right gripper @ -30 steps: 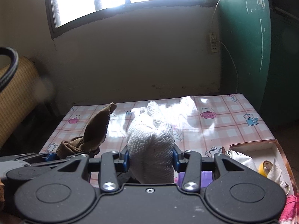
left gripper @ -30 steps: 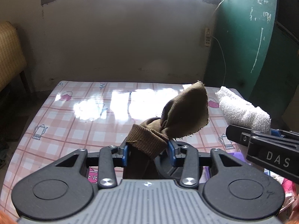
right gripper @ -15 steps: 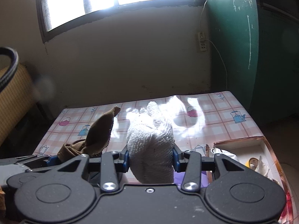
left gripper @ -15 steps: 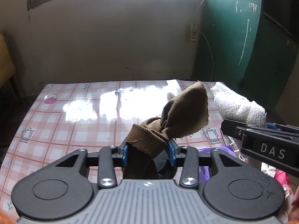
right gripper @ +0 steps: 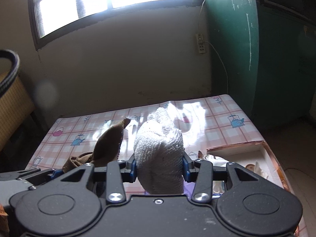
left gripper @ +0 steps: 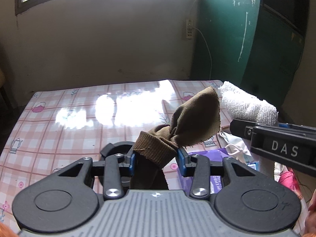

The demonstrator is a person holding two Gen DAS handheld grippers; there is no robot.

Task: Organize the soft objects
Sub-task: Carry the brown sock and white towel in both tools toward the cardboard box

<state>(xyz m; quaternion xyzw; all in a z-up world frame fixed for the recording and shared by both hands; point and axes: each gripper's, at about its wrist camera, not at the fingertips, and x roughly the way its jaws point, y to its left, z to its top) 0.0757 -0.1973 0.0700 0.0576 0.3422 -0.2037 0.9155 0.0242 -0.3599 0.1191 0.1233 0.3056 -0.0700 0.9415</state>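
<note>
My left gripper (left gripper: pixel 156 158) is shut on a brown sock (left gripper: pixel 189 122), held above the checked tablecloth (left gripper: pixel 69 122); its loose end stands up and to the right. My right gripper (right gripper: pixel 159 167) is shut on a white towel (right gripper: pixel 160 150), also held above the table. In the left wrist view the white towel (left gripper: pixel 248 104) and the right gripper's black body (left gripper: pixel 276 144) are close on the right. In the right wrist view the brown sock (right gripper: pixel 108 146) shows on the left, next to the towel.
An open box (right gripper: pixel 243 154) with white cloth items and small things stands at the table's near right. A purple packet (left gripper: pixel 207 169) and pink cloth (left gripper: pixel 286 177) lie under the grippers. A wall, a window and a green door (right gripper: pixel 256 49) stand behind the table.
Both grippers have swung to the right and drawn back a little, each keeping its cloth. The box at the right has come more fully into the right wrist view.
</note>
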